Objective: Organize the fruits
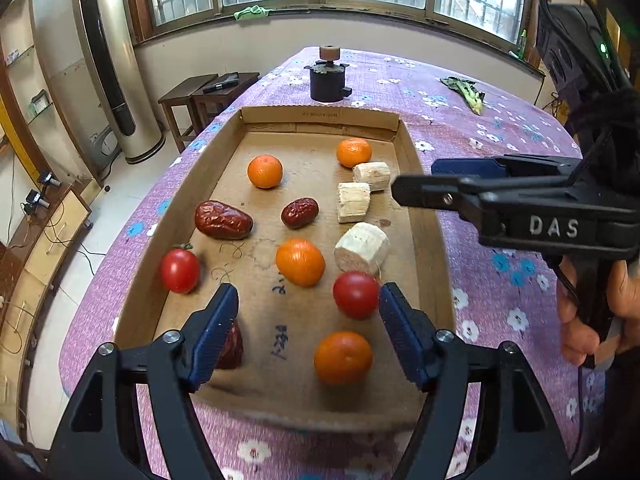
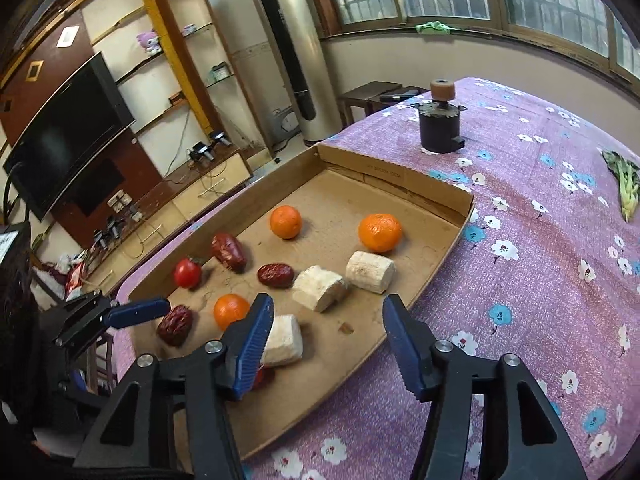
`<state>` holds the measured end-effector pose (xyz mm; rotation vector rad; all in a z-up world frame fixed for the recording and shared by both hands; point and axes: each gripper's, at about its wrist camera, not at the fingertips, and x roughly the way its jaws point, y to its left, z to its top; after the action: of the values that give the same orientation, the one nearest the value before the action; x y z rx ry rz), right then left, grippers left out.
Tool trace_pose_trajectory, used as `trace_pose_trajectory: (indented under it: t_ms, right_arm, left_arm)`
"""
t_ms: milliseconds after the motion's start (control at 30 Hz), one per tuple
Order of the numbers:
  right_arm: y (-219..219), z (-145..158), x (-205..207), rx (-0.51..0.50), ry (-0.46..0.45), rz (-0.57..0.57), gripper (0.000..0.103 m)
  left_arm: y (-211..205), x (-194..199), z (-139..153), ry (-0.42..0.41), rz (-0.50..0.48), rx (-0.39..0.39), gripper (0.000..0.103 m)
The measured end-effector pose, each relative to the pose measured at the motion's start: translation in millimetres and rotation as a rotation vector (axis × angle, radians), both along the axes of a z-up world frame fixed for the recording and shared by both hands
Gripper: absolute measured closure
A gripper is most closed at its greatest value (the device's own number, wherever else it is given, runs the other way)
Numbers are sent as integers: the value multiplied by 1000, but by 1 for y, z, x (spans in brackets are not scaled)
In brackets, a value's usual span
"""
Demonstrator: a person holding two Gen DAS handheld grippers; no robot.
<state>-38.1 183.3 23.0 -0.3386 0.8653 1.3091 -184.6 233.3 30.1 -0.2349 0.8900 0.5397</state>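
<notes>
A shallow cardboard tray (image 1: 424,216) (image 2: 440,248) holds several oranges (image 1: 300,262), red tomatoes (image 1: 180,270), dark red dates (image 1: 223,220) and three pale stem chunks (image 1: 361,248). My left gripper (image 1: 308,332) is open above the tray's near end, with a tomato (image 1: 355,294) by its right finger and an orange (image 1: 343,357) between the fingers. A date (image 1: 232,346) lies partly hidden behind its left finger. My right gripper (image 2: 326,344) is open over the tray's right edge, with a pale chunk (image 2: 282,340) beside its left finger. It also shows in the left wrist view (image 1: 416,184).
The tray lies on a purple flowered tablecloth (image 1: 500,144). A dark cylinder device (image 1: 328,80) (image 2: 439,130) stands beyond the tray. A leafy green vegetable (image 1: 466,94) (image 2: 624,184) lies at the far right. The table's left edge drops to the floor.
</notes>
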Motion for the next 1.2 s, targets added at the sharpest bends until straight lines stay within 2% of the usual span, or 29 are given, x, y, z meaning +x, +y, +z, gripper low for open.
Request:
trace_pose_trajectory:
  t_ms: [100, 267, 400, 433, 500, 733, 1200]
  right_arm:
    - [-7, 0, -8, -22, -27, 51, 36]
    - [-22, 0, -22, -18, -52, 112, 31]
    - [-36, 6, -35, 1, -99, 171, 17]
    - [-39, 8, -40, 8, -113, 188, 15]
    - [-44, 10, -47, 20, -136, 218, 14]
    - [-60, 8, -68, 20, -187, 266, 11]
    - [-80, 12, -86, 53, -214, 304, 7]
  left_arm:
    - [-5, -7, 3, -12, 0, 7, 27]
    - [-13, -14, 6, -4, -8, 35, 27]
    - [-20, -20, 10, -5, -9, 57, 26]
    - [-22, -22, 11, -5, -8, 67, 22]
    - [-26, -26, 13, -7, -1, 84, 18]
    - [-33, -36, 18, -15, -1, 101, 18]
    - [-38, -54, 24, -42, 15, 92, 18]
